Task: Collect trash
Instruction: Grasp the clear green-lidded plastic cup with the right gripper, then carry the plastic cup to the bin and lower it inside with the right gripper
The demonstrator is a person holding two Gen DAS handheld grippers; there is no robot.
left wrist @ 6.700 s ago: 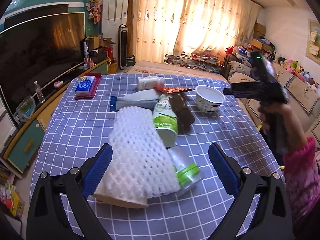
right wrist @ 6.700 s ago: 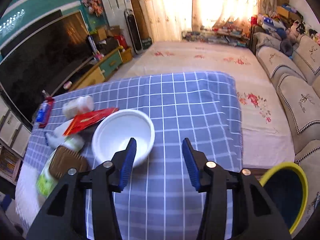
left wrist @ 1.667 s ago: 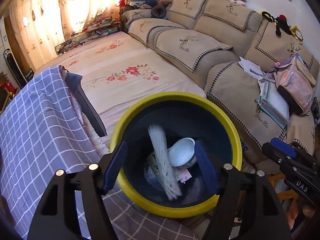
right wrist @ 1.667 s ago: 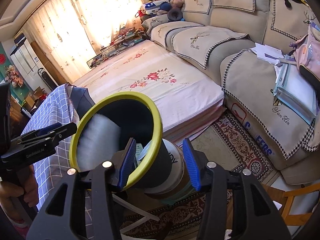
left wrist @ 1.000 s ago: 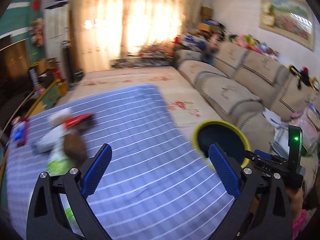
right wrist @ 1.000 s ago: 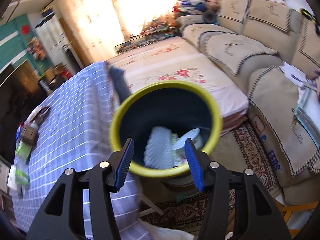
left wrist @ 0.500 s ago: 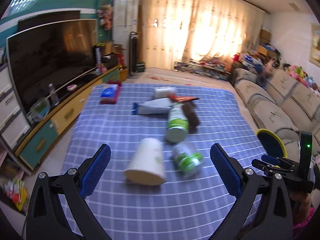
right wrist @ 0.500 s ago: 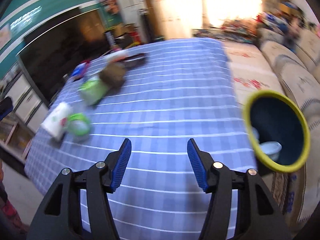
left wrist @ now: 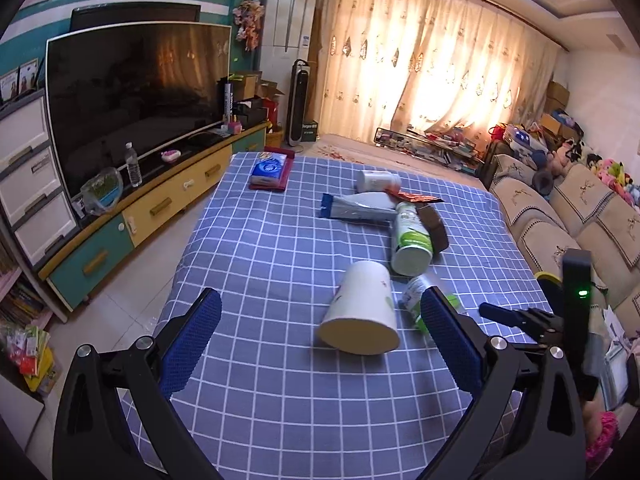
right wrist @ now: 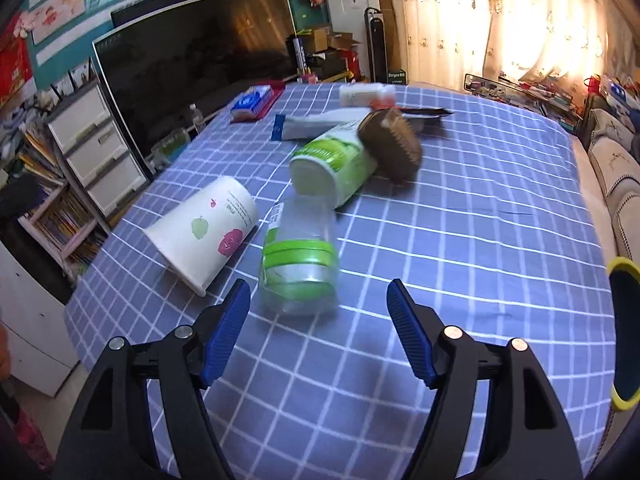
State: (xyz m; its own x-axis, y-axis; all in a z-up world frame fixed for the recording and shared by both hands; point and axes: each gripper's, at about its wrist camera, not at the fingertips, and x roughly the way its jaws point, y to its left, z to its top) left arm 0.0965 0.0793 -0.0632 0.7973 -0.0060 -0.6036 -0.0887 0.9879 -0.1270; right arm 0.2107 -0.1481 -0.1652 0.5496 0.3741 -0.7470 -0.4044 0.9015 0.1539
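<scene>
On the blue checked tablecloth (left wrist: 280,264) a white paper cup (left wrist: 362,312) (right wrist: 204,232) lies on its side. Beside it lies a clear plastic jar (right wrist: 298,264) (left wrist: 414,298) with a green band. My left gripper (left wrist: 320,300) is open just short of the cup, touching nothing. My right gripper (right wrist: 318,288) has its jaws opening; the jar's near end lies between the fingertips and the pads do not touch it. Farther back lie a green-and-white bottle (right wrist: 336,162), a brown object (right wrist: 394,148), a grey tube (right wrist: 320,122), a small white bottle (right wrist: 366,94) and a red wrapper (left wrist: 418,198).
The yellow-rimmed bin (right wrist: 624,336) stands off the table's right side, by the sofa (left wrist: 568,216). A blue tissue pack (left wrist: 270,170) lies at the far left corner. A TV (left wrist: 132,100) and a low cabinet (left wrist: 152,208) run along the left, past the table's edge.
Both views have swung from the bin back over the table and come closer to the cup and jar. The right jaws stand wider than before. The left jaws stay wide.
</scene>
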